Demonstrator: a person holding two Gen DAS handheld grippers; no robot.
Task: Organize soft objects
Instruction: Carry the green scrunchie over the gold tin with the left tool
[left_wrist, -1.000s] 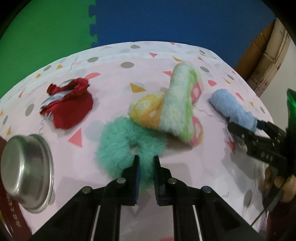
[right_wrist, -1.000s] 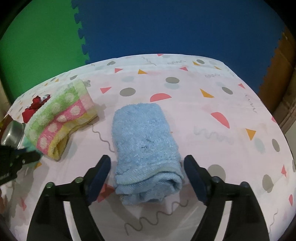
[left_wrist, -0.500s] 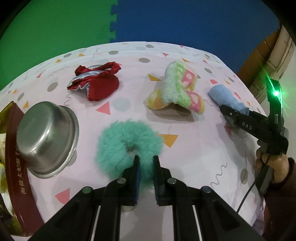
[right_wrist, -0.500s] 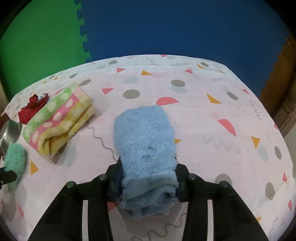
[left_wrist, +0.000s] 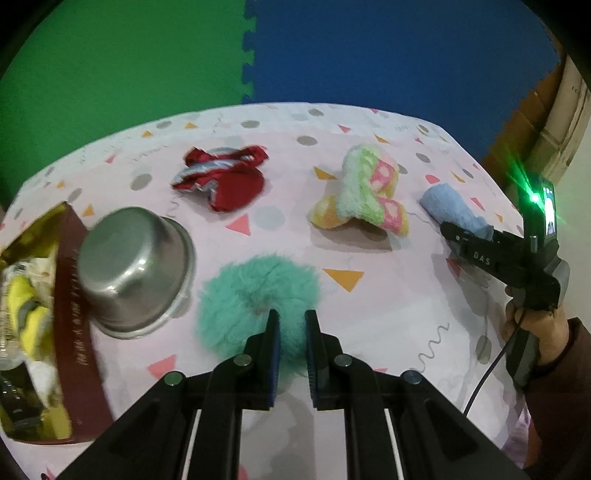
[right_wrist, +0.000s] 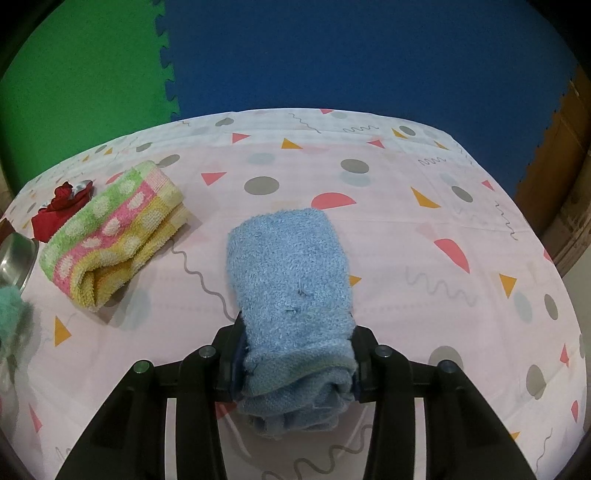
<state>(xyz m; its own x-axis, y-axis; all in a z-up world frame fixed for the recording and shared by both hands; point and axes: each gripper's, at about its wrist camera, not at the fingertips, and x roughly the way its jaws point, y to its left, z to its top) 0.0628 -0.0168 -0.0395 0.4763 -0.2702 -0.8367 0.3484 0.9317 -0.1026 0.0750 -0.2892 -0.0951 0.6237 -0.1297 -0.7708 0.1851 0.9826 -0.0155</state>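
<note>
My left gripper (left_wrist: 291, 328) is shut on the near rim of a fluffy teal ring (left_wrist: 255, 299), which hangs just over the pink patterned tablecloth (left_wrist: 388, 317). In the right wrist view my right gripper (right_wrist: 295, 354) is shut on the near end of a rolled light-blue towel (right_wrist: 288, 266); its far end rests on the cloth. That towel (left_wrist: 454, 210) and the right gripper (left_wrist: 480, 251) also appear at the right of the left wrist view. A striped, dotted folded towel (right_wrist: 110, 232) (left_wrist: 362, 195) and a crumpled red cloth (left_wrist: 225, 177) (right_wrist: 59, 206) lie farther back.
An upturned steel bowl (left_wrist: 133, 266) sits left of the teal ring, leaning on a dark-red box (left_wrist: 74, 317) holding yellow and white items. A person's hand and dark sleeve (left_wrist: 543, 332) hold the right gripper. Green and blue foam mats (left_wrist: 332, 48) lie beyond the table.
The right jaws closed onto the blue towel's near end. The left gripper carried the teal ring left and up, away from the striped towel, bringing the bowl and the box into view.
</note>
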